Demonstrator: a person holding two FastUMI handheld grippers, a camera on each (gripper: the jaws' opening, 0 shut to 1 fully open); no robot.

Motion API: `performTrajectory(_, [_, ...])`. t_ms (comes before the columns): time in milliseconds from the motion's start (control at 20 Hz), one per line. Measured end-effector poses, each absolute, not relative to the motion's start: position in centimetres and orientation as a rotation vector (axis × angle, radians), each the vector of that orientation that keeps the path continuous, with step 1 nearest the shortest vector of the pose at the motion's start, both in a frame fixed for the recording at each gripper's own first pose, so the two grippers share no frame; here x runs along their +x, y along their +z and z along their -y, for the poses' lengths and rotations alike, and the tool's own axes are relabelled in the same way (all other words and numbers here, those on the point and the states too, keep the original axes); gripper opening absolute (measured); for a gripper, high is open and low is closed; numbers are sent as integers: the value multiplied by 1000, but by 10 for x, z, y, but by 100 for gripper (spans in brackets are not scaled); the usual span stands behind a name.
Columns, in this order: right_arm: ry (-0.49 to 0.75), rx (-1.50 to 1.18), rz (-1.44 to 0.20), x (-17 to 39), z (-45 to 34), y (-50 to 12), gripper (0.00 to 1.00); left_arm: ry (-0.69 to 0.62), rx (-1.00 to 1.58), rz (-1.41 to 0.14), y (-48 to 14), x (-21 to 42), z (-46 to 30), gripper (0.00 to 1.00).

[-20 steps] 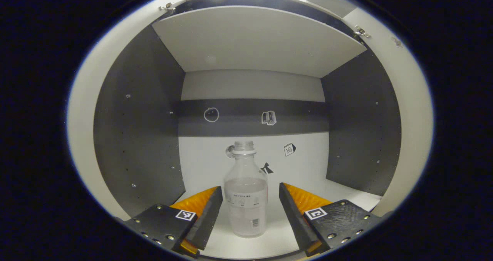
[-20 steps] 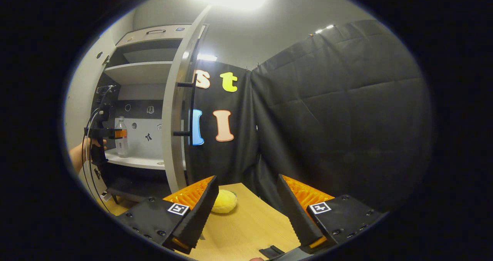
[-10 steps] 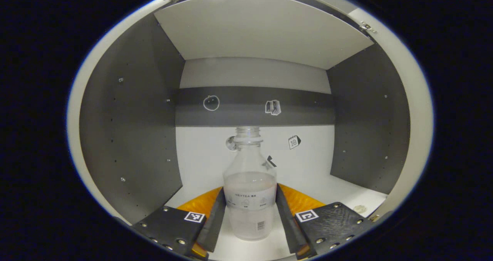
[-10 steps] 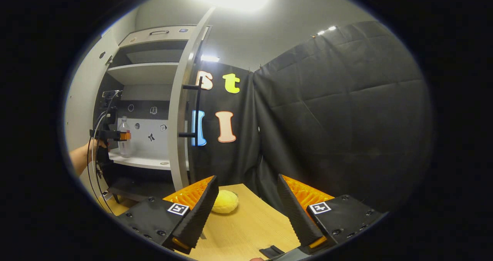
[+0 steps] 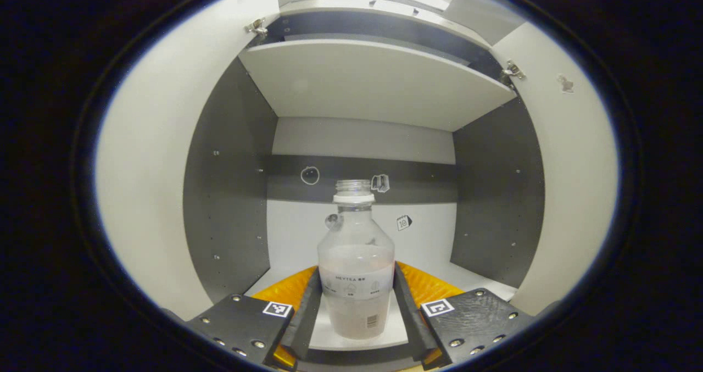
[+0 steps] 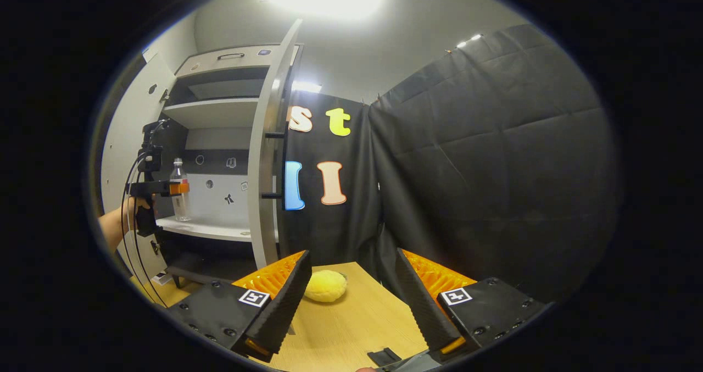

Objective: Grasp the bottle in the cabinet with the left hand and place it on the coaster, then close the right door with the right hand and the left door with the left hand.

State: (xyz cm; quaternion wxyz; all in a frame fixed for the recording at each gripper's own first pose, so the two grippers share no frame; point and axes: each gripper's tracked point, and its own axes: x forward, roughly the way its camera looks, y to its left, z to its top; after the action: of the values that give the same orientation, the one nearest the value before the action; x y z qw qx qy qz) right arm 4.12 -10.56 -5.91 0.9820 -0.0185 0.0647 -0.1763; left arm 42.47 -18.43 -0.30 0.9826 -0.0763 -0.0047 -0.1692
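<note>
1. Bottle [image 5: 356, 262]: clear plastic, upright, no cap on its threaded neck, white collar ring below the thread. Pale cloudy liquid fills roughly the lower half. A light label band wraps the middle; its print is too small to make out.
2. Bottle, place: at the front of the cabinet's white lower shelf [image 5: 483, 284], clamped between the fingers. Whether its base touches the shelf cannot be told. In the right gripper view the bottle [image 6: 180, 190] stands upright at the shelf's front edge.
3. Left hand-held gripper [image 5: 356, 300]: both fingers press the bottle's sides at label height, one on each flank, clamped on it.
4. Same gripper from afar [image 6: 177, 188]: level, held by a hand [image 6: 132, 212] beside the open cabinet.
5. Cabinet: grey side walls, an upper shelf [image 5: 373, 81] overhead, small stickers on the back panel. The left door [image 5: 148, 174] and the right door [image 5: 565, 157] stand open.
6. Right hand-held gripper [image 6: 351, 300]: fingers apart, gripping nothing, above a wooden desk [image 6: 351, 328].
7. Yellow soft item [image 6: 325, 286]: on the desk, just beyond the gripper's left finger.
</note>
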Motion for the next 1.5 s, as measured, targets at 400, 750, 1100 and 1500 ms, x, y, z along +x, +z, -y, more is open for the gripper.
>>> performTrajectory(400, [-247,-5,-144,13,106,-65,97,-342,-117,16,-12,332,173,70])
performTrajectory(750, [-180,17,-166,-8,111,-71,97,-322,-136,-9,-35,265,163,70])
performTrajectory(1100, [-94,-35,-182,-18,104,-73,97,-334,-151,-18,-63,210,163,70])
performTrajectory(1500, [-10,-58,-192,-18,84,-79,97,-322,-166,-93,-129,170,154,70])
